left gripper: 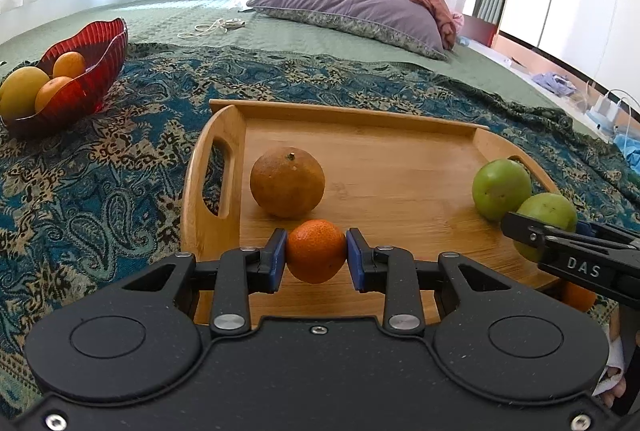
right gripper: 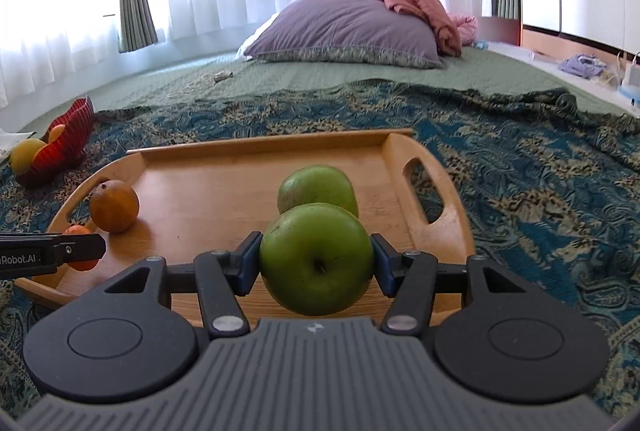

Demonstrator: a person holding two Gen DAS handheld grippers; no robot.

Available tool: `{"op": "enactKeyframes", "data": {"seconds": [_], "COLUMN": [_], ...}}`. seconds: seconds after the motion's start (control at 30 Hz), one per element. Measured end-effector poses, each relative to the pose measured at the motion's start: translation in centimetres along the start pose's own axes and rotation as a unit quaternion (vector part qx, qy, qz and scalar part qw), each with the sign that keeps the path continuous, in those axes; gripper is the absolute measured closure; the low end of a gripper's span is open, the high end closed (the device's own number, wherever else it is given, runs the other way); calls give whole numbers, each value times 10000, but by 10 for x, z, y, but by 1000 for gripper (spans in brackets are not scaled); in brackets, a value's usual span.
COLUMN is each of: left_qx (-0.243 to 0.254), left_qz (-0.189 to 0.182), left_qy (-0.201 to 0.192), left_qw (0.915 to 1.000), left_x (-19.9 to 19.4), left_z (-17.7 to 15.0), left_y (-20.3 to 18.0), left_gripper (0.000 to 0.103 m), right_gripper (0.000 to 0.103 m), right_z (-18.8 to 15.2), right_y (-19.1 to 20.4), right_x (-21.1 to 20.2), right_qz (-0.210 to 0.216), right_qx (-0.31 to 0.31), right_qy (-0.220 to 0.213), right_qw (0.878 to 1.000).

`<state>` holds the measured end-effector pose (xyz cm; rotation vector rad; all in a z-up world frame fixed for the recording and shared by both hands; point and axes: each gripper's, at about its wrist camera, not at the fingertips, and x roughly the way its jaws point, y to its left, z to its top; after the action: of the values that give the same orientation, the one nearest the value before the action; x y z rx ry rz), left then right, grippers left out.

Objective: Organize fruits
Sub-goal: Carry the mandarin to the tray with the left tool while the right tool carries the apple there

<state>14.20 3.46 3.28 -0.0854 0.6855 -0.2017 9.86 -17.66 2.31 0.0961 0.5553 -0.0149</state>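
The left claw (left gripper: 316, 255) is pinching a small bright tangerine (left gripper: 316, 251) between its blue pads, one pad pressing on each side, and the fruit is hanging just over the near edge of the wooden tray (left gripper: 384, 151). Right behind it a bigger, duller orange (left gripper: 287, 181) is sitting on the tray floor near the left handle slot — close to the tangerine, though I cannot tell whether the two are touching.

Over on the right, the right claw (right gripper: 317, 263) is squeezing a green apple (right gripper: 317, 259), stem dimple facing the camera, pads clamping it left and right above the tray's (right gripper: 224, 187) front part. A second green apple (right gripper: 318, 189) is sitting just behind it, on the tray near the right handle. From the left wrist view the two apples are showing side by side at the tray's right end, the nearer one partly hidden by the claw's black finger.

The tray is lying on a blue patterned blanket (left gripper: 120, 167) spread across the bed. Far off to the left a red ribbed bowl (left gripper: 100, 71) is holding three yellow-orange fruits (left gripper: 18, 93) — well apart from the tray. A purple pillow (left gripper: 348, 1) is lying at the head of the bed.
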Motion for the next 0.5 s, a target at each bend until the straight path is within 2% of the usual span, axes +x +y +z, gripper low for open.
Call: {"op": "enactKeyframes", "data": {"seconds": [0.5], "left_qx": [-149], "left_qz": [70], "left_qy": [91], "left_qw": [9998], "left_x": [23], "left_z": [11], "left_y": [10], "left_gripper": [73], "right_gripper": [43], "right_z": [14], "right_y": [-1], "right_x": [33], "right_qz": [-127], "right_qx": [43], "right_qy": [179], "right_qw": [9997]}}
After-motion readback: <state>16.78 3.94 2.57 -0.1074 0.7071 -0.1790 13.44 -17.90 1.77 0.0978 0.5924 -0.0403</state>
